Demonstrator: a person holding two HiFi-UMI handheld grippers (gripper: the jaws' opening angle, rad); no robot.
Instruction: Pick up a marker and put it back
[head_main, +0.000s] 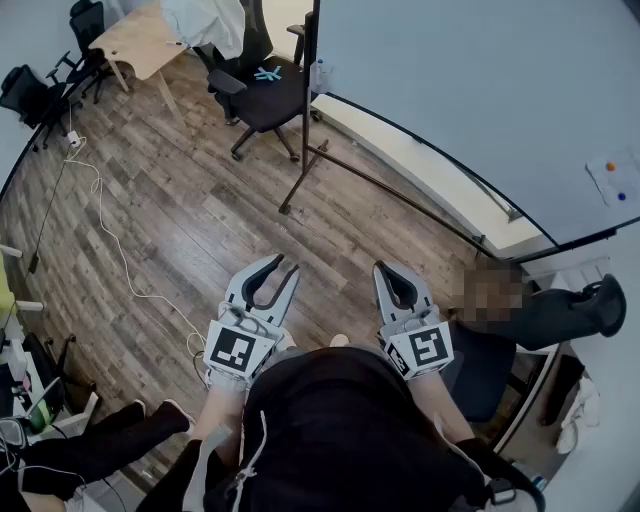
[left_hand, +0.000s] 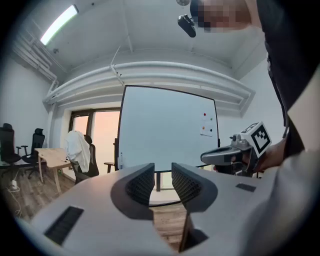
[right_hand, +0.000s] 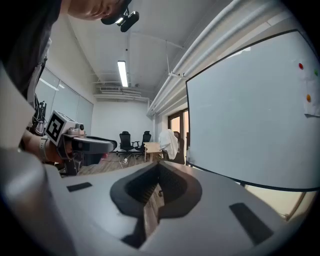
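Black shirt (head_main: 340, 430) at 6 o'clock. Left gripper (left_hand: 161, 177) jaws narrowly apart, empty; right gripper (right_hand: 158, 172) jaws together, empty. Whiteboard (head_main: 470, 90) at 1 o'clock; marker too small to discern. Square codes (head_main: 237, 351) on gripper cubes (head_main: 420, 350).

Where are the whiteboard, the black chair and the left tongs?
Large white whiteboard (head_main: 480, 90), head view, its bare middle.
Black wheeled office chair (head_main: 275, 105), head view, its seat.
Left tongs (head_main: 287, 264), head view, between tips.
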